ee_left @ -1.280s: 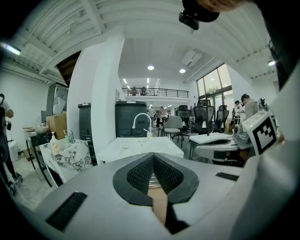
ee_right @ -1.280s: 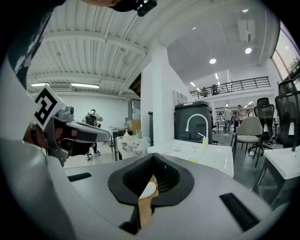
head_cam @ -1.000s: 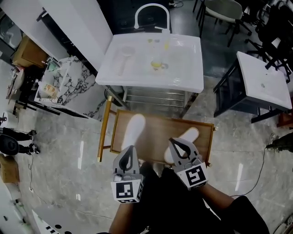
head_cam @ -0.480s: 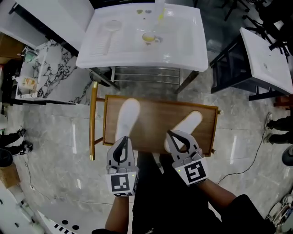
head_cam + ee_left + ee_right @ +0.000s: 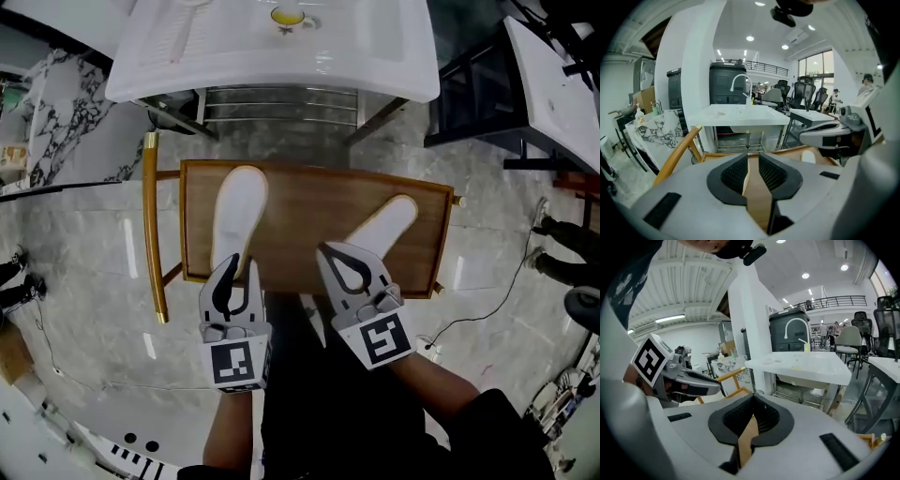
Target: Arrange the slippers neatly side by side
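**A:** Where are the slippers?

**B:** Both are on the wooden seat [image 5: 309,211]. The left slipper [image 5: 238,211] lies with its toe at 12 o'clock. The right slipper [image 5: 386,228] is well apart from it at 3 o'clock, toe swung toward 1 o'clock. So the pair is neither parallel nor together yet.

**A:** What makes this step go well?

**B:** I'd judge the slanted one needs most of the work. Take it low at the heel, turn the toe round to 12 o'clock, then slide it toward 9 o'clock until it lies just beside its mate, heels level. Keep the soles flat on the wood, since a soft slipper would likely fold if lifted by one edge. The seat's near edge at 6 o'clock is close to both heels, so a pull that way risks tipping one off.

**A:** And the jaws?

**B:** The left gripper [image 5: 232,269] is over the left slipper's heel end. Its jaws have just been opening and stand partly apart. The gap shows the wood and a thin pale sliver, probably the slipper's edge, but the pads press on nothing. The right gripper [image 5: 330,253] is over the right slipper's heel end, jaws together and empty. I can't tell whether it touches the slipper, and it must open before it can take hold.

**A:** Anything around to mind?

**B:** The seat's curved rail [image 5: 150,225] is at 9 o'clock, and a white sink unit [image 5: 272,56] stands beyond at 12 o'clock. Both are away from the slippers.
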Demonstrator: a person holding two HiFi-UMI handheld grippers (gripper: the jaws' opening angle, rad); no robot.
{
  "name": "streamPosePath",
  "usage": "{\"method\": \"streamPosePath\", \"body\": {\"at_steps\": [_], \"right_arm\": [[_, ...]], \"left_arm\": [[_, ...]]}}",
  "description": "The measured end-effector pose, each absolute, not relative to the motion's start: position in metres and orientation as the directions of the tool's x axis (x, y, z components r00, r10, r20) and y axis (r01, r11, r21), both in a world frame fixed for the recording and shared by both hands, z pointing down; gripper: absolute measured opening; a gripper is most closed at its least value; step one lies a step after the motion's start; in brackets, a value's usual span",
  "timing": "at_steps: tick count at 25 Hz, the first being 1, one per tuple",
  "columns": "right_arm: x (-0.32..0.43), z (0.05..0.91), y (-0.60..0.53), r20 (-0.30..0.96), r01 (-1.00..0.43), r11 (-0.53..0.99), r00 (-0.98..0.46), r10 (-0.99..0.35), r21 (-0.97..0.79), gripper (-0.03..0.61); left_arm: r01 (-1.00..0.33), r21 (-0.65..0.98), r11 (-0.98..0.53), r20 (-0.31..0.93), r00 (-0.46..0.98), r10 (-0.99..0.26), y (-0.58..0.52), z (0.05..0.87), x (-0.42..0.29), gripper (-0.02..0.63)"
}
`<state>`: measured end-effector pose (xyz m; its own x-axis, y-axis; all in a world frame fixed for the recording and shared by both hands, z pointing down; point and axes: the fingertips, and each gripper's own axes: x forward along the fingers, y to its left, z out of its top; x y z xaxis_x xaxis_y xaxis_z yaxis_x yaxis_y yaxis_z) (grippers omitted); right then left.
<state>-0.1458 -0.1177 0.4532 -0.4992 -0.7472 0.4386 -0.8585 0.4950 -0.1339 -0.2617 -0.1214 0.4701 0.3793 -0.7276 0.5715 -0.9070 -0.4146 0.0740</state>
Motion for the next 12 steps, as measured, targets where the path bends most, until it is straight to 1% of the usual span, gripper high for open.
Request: {"method": "streamPosePath", "body": {"at_steps": [5, 8, 12], "right_arm": [[-0.155, 0.466, -0.126, 0.452, -0.862, 0.480, -0.498, -0.740, -0.164, -0.009], [-0.153, 0.470, -0.129, 0.461, -0.866, 0.473, -0.491, -0.739, -0.163, -0.009], [-0.150, 0.480, -0.130, 0.478, -0.872, 0.466, -0.476, -0.738, -0.150, -0.009]], "left_arm": [[-0.903, 0.070, -0.425, 0.594, 0.380, -0.709, -0.132, 0.480, -0.264, 0.078], [-0.885, 0.050, -0.464, 0.613, 0.394, -0.685, -0.136, 0.489, -0.262, 0.114], [-0.879, 0.035, -0.475, 0.645, 0.383, -0.661, -0.142, 0.509, -0.267, 0.128]]}}
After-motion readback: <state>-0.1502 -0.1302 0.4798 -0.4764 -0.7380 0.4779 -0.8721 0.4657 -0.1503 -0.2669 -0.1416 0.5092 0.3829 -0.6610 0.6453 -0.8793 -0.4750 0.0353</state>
